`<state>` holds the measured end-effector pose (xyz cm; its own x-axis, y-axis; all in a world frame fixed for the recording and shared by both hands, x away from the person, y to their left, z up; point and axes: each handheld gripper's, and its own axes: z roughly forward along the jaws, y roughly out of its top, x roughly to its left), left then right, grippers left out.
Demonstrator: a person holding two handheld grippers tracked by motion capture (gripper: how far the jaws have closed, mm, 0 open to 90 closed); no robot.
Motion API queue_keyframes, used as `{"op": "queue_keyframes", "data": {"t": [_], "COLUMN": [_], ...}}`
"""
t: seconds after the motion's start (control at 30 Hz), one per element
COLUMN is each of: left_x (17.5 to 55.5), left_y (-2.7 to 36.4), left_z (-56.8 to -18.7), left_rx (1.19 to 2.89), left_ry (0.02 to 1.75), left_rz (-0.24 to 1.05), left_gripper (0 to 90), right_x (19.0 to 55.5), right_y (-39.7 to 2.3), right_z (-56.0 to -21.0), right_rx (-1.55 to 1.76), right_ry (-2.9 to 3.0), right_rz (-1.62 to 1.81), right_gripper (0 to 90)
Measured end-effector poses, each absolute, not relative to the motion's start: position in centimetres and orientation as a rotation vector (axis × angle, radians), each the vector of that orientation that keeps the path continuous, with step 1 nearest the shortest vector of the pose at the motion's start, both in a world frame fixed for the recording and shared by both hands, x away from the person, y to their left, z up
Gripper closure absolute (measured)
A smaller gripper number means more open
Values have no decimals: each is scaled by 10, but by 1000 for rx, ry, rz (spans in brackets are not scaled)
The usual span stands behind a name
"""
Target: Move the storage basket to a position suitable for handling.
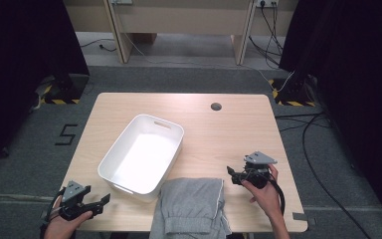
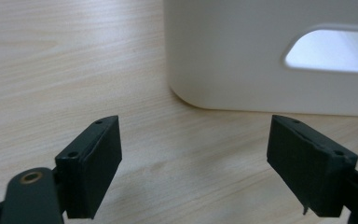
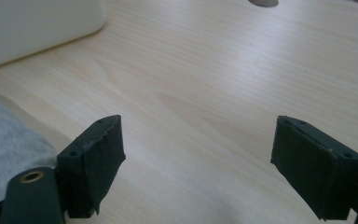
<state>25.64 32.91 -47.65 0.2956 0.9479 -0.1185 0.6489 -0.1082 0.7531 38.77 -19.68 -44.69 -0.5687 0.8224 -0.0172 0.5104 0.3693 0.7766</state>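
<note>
The wooden table is seen mid-frame. The white bin lies diagonally at centre, nothing inside. The folded grey garment is placed bottom centre, long axis toward the near edge. The left gripper at lower left and the right gripper at lower right are held level, jaws apart, nothing between.

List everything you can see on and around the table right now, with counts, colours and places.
bin: one, white, empty, left of table middle
folded garment: one, grey, near edge, beside the bin's near corner
table: one, light wood, centre
cable hole: one, grey, far side of the tabletop
floor cables: several, black, right of the table
left gripper: one, black, open, near-left corner, holding nothing
right gripper: one, black, open, right of the garment, holding nothing
</note>
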Motion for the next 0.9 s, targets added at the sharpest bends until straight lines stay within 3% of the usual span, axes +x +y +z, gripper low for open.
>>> {"op": "queue_keyframes", "data": {"t": [0.47,0.9], "left_x": [256,268], "left_y": [316,304], "left_z": [-468,-463], "left_rx": [1793,1782], "left_ry": [1415,1398], "left_rz": [558,579], "left_gripper": [175,179], "right_x": [418,462], "right_y": [-134,-51], "right_z": [-416,-402], "right_rx": [993,881], "right_ry": [2297,2371], "right_rz": [1069,1071], "right_gripper": [194,211]}}
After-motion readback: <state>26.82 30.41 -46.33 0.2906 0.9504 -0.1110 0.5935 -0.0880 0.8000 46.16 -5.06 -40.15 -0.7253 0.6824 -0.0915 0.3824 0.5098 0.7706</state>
